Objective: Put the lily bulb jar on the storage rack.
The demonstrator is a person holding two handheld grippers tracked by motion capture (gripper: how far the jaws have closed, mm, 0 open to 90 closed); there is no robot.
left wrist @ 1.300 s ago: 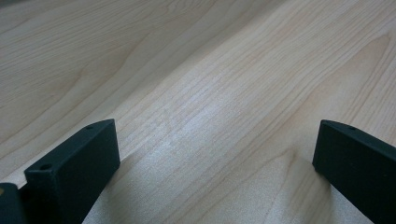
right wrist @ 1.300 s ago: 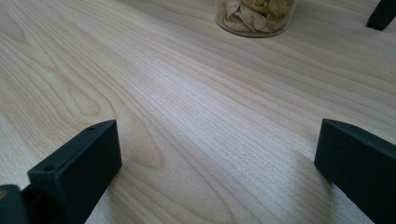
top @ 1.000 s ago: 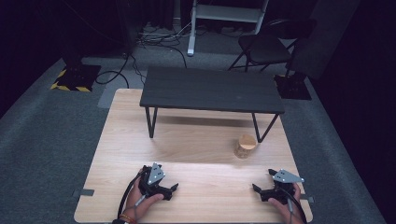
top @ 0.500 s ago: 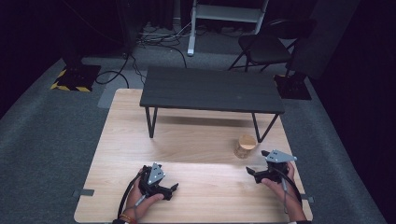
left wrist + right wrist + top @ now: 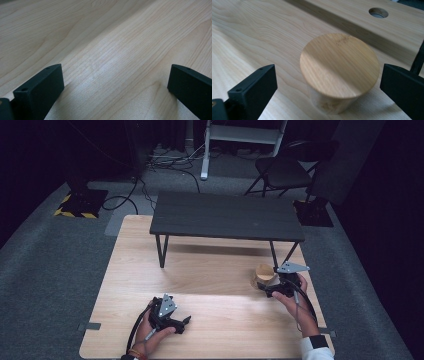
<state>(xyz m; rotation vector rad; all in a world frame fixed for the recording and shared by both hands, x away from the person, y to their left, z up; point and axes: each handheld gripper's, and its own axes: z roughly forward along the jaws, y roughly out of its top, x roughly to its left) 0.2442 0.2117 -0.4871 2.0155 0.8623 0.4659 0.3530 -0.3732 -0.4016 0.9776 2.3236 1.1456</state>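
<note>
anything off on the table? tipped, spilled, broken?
Nothing stands out. The wooden lidded jar stands upright on the wooden table, lid seated flat, between the open right gripper's jaws. No spill or damage visible.

Surface [image 5: 210, 270]: pale blond wood with fine straight grain and darker tan streaks. Wooden cylinder [image 5: 338, 71]: honey tan top with streaky grain, lighter side. Right tongs [image 5: 327, 85]: matte black jaws. Left tongs [image 5: 112, 92]: same matte black jaws. Small table [image 5: 225, 215]: dark charcoal top, black legs. Floor [image 5: 55, 270]: grey carpet. Floor block [image 5: 80, 202]: black with yellow-black striped edge.
</note>
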